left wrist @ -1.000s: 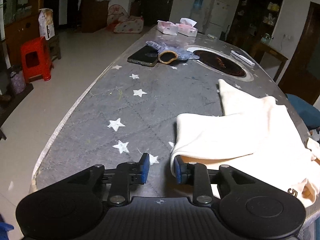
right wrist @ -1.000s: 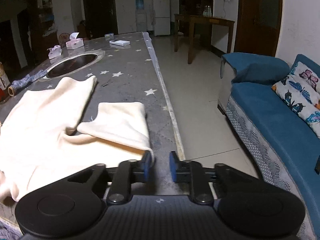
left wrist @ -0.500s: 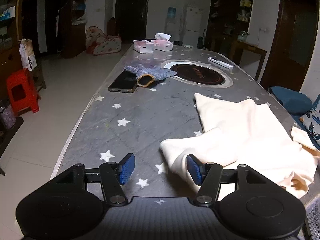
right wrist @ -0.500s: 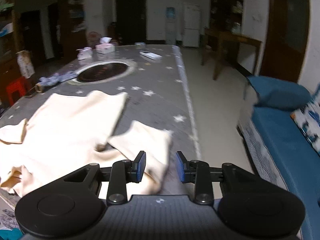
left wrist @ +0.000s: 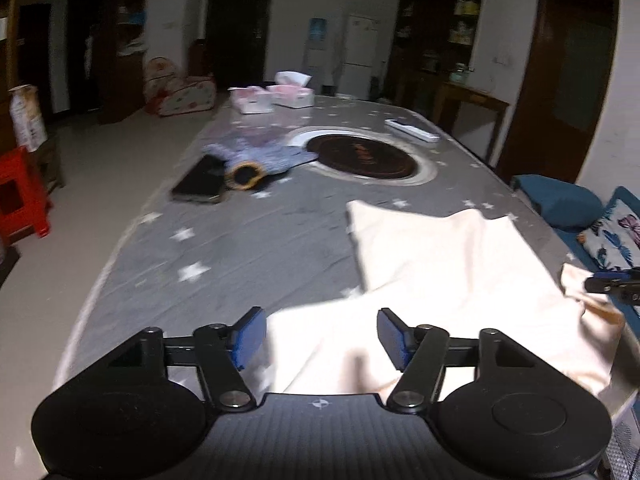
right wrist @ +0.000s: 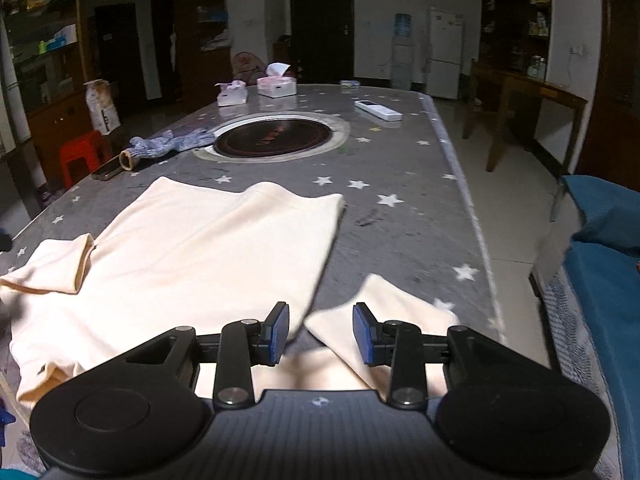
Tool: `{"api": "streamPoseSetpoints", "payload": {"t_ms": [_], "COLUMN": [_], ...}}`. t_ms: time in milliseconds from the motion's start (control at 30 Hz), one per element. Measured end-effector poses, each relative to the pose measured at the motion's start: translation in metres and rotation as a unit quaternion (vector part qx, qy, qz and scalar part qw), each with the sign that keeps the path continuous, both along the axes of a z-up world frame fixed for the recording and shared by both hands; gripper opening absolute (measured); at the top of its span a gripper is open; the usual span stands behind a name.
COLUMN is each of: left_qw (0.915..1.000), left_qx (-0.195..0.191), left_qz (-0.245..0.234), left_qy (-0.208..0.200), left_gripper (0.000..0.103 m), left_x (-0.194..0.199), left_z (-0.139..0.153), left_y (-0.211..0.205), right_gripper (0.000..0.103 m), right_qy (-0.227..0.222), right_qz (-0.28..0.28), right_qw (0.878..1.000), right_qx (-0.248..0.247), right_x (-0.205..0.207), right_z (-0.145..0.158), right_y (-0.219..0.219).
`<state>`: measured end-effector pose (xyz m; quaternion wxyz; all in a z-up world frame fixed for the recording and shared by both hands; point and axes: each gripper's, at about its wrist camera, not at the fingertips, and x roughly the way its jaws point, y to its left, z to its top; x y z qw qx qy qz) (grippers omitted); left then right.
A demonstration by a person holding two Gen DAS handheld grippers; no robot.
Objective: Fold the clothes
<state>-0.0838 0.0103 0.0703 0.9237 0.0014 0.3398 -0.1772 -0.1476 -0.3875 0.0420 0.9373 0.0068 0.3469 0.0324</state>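
Note:
A cream T-shirt lies spread on the grey star-patterned table, hem toward the far end. In the left wrist view the shirt fills the right foreground. My left gripper is open and empty above the shirt's left sleeve. My right gripper is open and empty above the right sleeve, which lies flat near the table's right edge. The other sleeve lies at the left. The right gripper's tip shows in the left wrist view.
A round black inset hob sits mid-table. Beyond the shirt lie a blue-grey glove, a phone, tissue boxes and a white remote. A blue sofa stands right of the table, a red stool left.
Both grippers opened wider, let go of the sleeves and pulled back and up. The sleeves now lie flat on the table instead of folded over the shirt.

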Motion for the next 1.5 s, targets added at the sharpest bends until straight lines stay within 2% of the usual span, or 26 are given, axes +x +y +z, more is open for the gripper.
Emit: {"api": "streamPoseSetpoints", "payload": {"t_ms": [67, 367, 500, 600, 867, 1133, 1300, 1400, 1500], "left_qw": [0.9999, 0.9971, 0.9953, 0.9958, 0.9991, 0.9994, 0.9992, 0.9989, 0.9976], "left_qx": [-0.001, -0.029, -0.034, -0.015, 0.026, 0.028, 0.014, 0.005, 0.008], "left_qz": [-0.01, -0.06, -0.073, -0.069, -0.019, -0.002, -0.017, -0.036, -0.066], "left_qy": [0.003, 0.037, 0.055, 0.057, 0.026, 0.022, 0.032, 0.029, 0.019], "left_gripper": [0.043, 0.021, 0.019, 0.016, 0.006, 0.006, 0.008, 0.014, 0.027], "left_x": [0.016, 0.09, 0.115, 0.129, 0.154, 0.168, 0.158, 0.137, 0.105], "left_z": [-0.002, -0.019, -0.034, -0.044, -0.054, -0.054, -0.047, -0.039, -0.031], "left_y": [-0.015, -0.073, -0.094, -0.102, -0.091, -0.089, -0.085, -0.082, -0.079], "right_gripper": [0.035, 0.034, 0.035, 0.034, 0.034, 0.034, 0.036, 0.042, 0.044], "right_qy": [0.002, 0.016, 0.02, 0.021, 0.026, 0.022, 0.021, 0.019, 0.016], "right_qz": [0.005, 0.018, 0.031, 0.038, 0.042, 0.033, 0.057, 0.077, 0.096], "right_qw": [1.0, 1.0, 0.999, 0.999, 0.999, 0.999, 0.997, 0.996, 0.995], "right_qx": [0.006, 0.007, 0.005, 0.0, -0.021, -0.031, -0.036, -0.034, -0.032], "right_x": [0.011, 0.068, 0.093, 0.109, 0.137, 0.163, 0.151, 0.131, 0.11], "right_z": [-0.001, -0.013, -0.02, -0.026, -0.039, -0.04, -0.03, -0.022, -0.014], "right_y": [0.002, 0.004, 0.009, 0.015, 0.017, 0.014, 0.021, 0.027, 0.033]}}
